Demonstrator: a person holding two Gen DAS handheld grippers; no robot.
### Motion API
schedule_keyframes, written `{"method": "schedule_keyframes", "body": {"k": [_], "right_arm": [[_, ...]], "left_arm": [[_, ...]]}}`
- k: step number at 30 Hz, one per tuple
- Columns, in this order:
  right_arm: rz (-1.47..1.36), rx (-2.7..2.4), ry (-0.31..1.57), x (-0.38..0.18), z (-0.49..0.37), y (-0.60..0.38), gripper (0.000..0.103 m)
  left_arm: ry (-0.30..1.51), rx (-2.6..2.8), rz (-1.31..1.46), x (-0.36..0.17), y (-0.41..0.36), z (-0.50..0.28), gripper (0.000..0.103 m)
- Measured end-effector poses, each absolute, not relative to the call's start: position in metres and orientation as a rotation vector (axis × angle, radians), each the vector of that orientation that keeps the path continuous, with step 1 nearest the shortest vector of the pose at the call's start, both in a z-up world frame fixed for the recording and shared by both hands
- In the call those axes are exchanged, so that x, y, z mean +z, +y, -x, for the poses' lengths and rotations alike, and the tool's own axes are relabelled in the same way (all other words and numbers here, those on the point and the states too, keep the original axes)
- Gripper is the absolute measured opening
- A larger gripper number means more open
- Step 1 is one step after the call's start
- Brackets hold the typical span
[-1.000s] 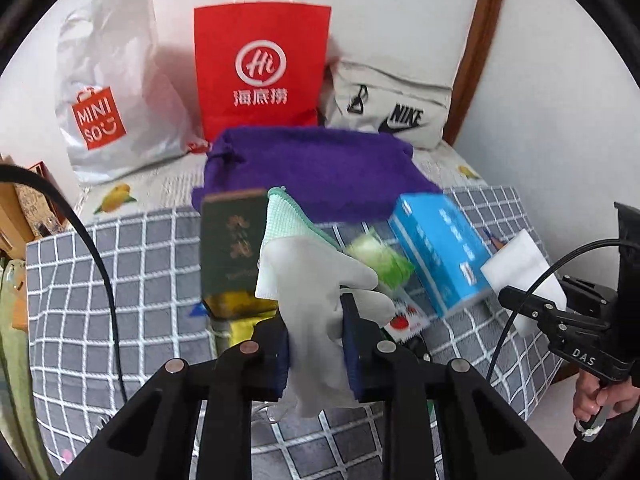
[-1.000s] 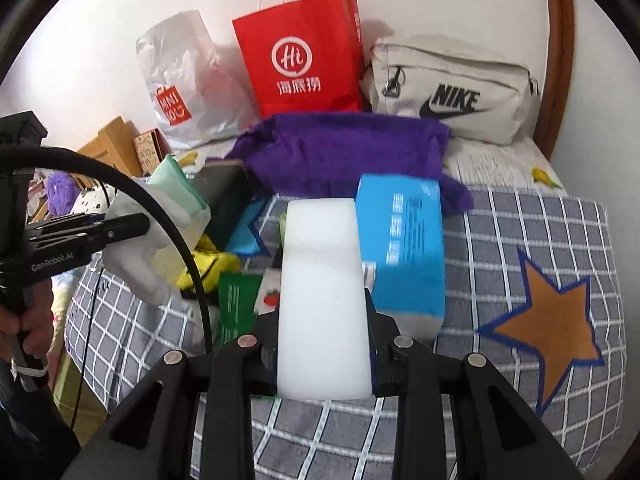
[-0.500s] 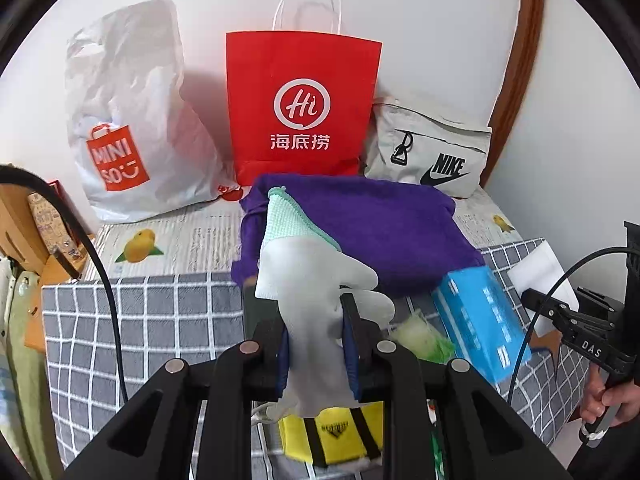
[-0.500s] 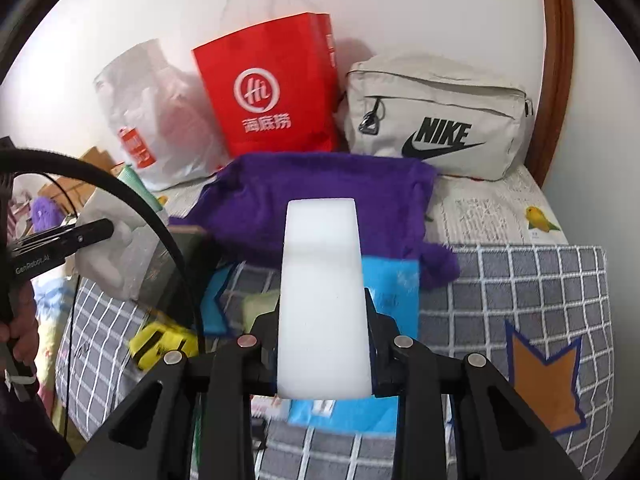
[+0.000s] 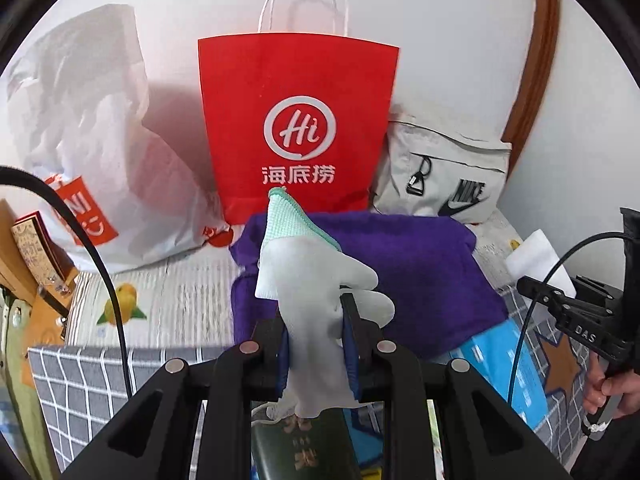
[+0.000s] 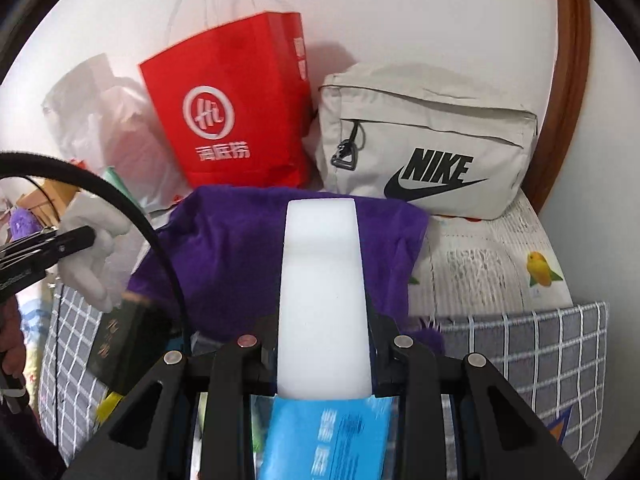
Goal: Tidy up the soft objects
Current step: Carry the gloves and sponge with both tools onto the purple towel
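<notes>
White wall behind, brown wooden trim (image 6: 576, 92) curving up on the right. Grey checked bedspread (image 6: 556, 344) covers the near part of the bed, with a fruit-print sheet (image 5: 172, 300) further back. Against the wall stand a crinkled white plastic shopping bag with an orange logo (image 5: 84, 140), a red paper carrier bag with white rope handles (image 5: 298, 120) and a beige Nike zip pouch (image 6: 428, 140), side by side.

Purple fuzzy towel (image 6: 240, 248) lies bunched just in front of the red bag and pouch. Near it, closer to the cameras: a light blue tissue pack (image 6: 332, 436) and a dark green booklet with gold characters (image 6: 116, 340), the booklet partly under the glove in the left view.

Left gripper (image 5: 316, 344): jaws clenched on a white work glove with a mint-green knit cuff (image 5: 308, 268), cuff pointing up, fingers flopping right, held in the air over the near edge of the purple towel.

Right gripper (image 6: 324, 356): jaws clamped on a white rectangular foam sponge block (image 6: 322, 292), long side pointing forward, held above the blue pack with its far end over the towel. Same sponge shows at the right edge of the left view (image 5: 538, 256); the glove shows at the left of the right view. The two grippers are well apart, both held off the bed.
</notes>
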State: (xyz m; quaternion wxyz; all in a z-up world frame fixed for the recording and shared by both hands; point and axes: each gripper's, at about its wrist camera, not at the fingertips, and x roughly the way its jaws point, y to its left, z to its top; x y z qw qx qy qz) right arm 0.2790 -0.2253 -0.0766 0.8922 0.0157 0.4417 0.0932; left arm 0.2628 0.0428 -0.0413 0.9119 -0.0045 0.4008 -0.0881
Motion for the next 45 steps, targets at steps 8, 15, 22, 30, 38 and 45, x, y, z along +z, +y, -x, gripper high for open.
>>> {"method": "schedule_keyframes", "body": {"k": [8,15,22,30,38,45], "right_arm": [[-0.052,0.163,0.987,-0.113,-0.344,-0.226,0.03],[-0.034,0.15,1.06,-0.147,-0.378,-0.226,0.03],[-0.024,0.142,1.107,-0.166,-0.395,-0.229,0.03],[-0.035,0.152,1.153,-0.178,-0.404,-0.236,0.03],[-0.001,0.151,1.19,-0.186,-0.419,-0.225,0.03],[-0.018,0.165,1.228,-0.194,-0.427,-0.223,0.031]], "left_arm": [[0.867,-0.186,0.031,-0.058,0.045,-0.31,0.022],[0.918,-0.221,0.022,-0.077,0.031,-0.345,0.022],[0.98,-0.225,-0.005,-0.1,0.013,-0.377,0.022],[1.026,-0.212,-0.011,-0.121,0.006,-0.401,0.022],[1.041,-0.209,-0.01,-0.126,0.008,-0.409,0.022],[1.078,-0.207,-0.018,-0.128,0.006,-0.413,0.026]]}}
